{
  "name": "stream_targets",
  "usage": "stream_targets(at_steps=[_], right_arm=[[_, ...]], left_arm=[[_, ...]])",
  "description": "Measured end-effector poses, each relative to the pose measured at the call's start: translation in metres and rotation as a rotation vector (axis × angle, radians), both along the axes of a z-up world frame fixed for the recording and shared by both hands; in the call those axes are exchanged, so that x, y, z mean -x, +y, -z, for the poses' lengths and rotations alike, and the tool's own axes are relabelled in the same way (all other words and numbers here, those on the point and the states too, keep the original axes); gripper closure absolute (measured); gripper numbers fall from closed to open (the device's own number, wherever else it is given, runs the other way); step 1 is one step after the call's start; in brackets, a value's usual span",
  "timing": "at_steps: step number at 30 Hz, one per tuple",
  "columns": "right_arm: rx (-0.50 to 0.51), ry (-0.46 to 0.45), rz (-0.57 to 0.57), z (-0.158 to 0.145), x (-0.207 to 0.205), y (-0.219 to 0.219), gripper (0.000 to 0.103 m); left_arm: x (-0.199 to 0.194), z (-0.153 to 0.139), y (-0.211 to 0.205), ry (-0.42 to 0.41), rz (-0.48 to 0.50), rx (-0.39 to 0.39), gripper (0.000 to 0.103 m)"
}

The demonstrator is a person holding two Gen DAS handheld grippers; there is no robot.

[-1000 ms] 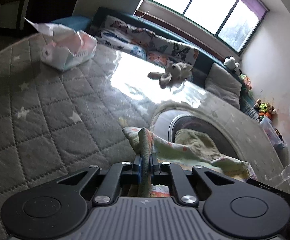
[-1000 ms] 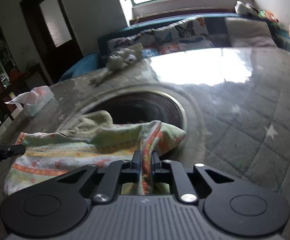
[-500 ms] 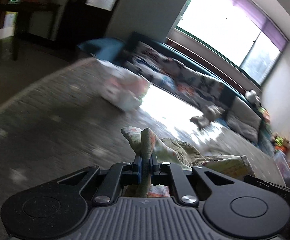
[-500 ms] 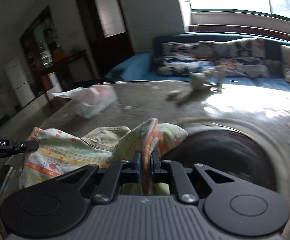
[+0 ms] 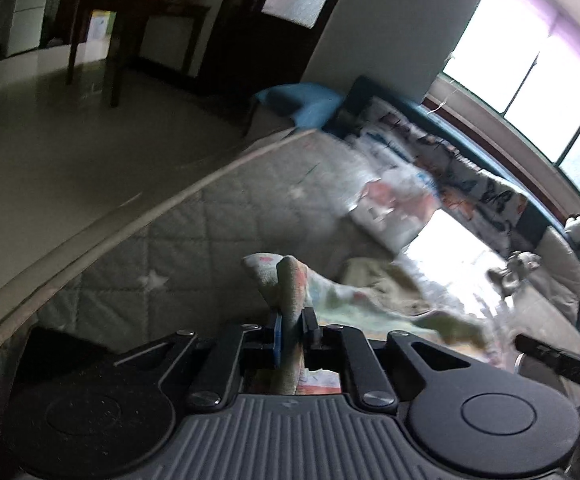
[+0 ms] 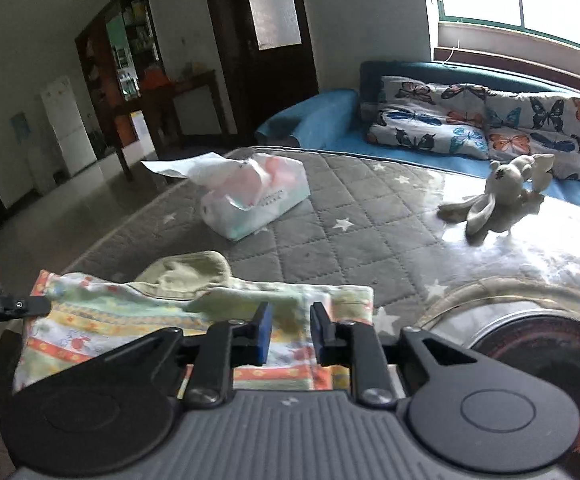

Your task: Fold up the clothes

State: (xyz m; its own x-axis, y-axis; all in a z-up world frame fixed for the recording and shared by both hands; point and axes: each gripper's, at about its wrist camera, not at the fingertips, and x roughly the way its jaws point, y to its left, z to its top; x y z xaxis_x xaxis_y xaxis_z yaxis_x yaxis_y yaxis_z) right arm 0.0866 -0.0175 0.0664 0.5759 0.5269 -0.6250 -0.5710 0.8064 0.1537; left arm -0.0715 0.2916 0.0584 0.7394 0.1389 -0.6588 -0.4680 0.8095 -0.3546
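Observation:
A patterned garment (image 6: 130,320) with orange-striped borders and an olive inner part lies spread on the grey quilted mat (image 6: 369,220). My right gripper (image 6: 290,332) hovers over its right end with its jaws opening and nothing pinched between them; the cloth lies flat beneath. In the left wrist view a raised fold of the garment (image 5: 349,292) stands between the pads of my left gripper (image 5: 291,326). Those jaws are opening slightly but the fold still fills the gap. The left gripper's tip (image 6: 10,304) shows at the garment's left end.
A tissue pack (image 6: 254,196) sits farther back on the mat and a plush rabbit (image 6: 501,196) lies at the right. A dark round opening (image 6: 529,340) is set in the mat by my right gripper. The mat's edge (image 5: 130,228) drops to the floor at the left.
Both grippers swung left, carrying the garment off the round opening. The right jaws have parted and let the cloth drop flat. The left jaws still have the fold between them.

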Motion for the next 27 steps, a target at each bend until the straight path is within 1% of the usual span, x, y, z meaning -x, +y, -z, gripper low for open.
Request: stream_targets(at_steps=[2,4,9,12,15,18,21,22,27], right_arm=[[0.038,-0.018,0.002,0.0,-0.001,0.001,0.082],[0.046,-0.005,-0.019,0.002,-0.004,0.004,0.082],[0.084,0.008,-0.047,0.018,-0.014,0.021,0.082],[0.095,0.027,-0.042,0.03,-0.025,0.03,0.082],[0.095,0.058,-0.014,0.039,-0.036,0.031,0.082],[0.084,0.066,-0.015,0.037,-0.038,0.029,0.081],[0.099,0.058,-0.053,0.03,-0.033,0.029,0.072],[0.103,0.06,-0.074,0.027,-0.031,0.03,0.071],[0.158,0.085,-0.206,0.021,-0.013,0.031,0.071]], left_arm=[[0.001,0.002,0.004,0.004,-0.011,-0.002,0.09],[0.002,0.002,0.006,0.002,-0.015,-0.003,0.09],[-0.002,-0.001,0.007,-0.007,-0.009,-0.015,0.079],[-0.009,0.0,0.004,0.009,0.011,-0.019,0.065],[-0.017,0.002,-0.001,0.028,0.042,-0.026,0.06],[-0.028,0.003,-0.012,0.046,0.082,-0.038,0.053],[-0.041,0.005,-0.024,0.056,0.126,-0.053,0.048],[-0.045,0.006,-0.028,0.064,0.136,-0.058,0.046],[-0.065,0.017,-0.043,0.111,0.174,-0.085,0.043]])
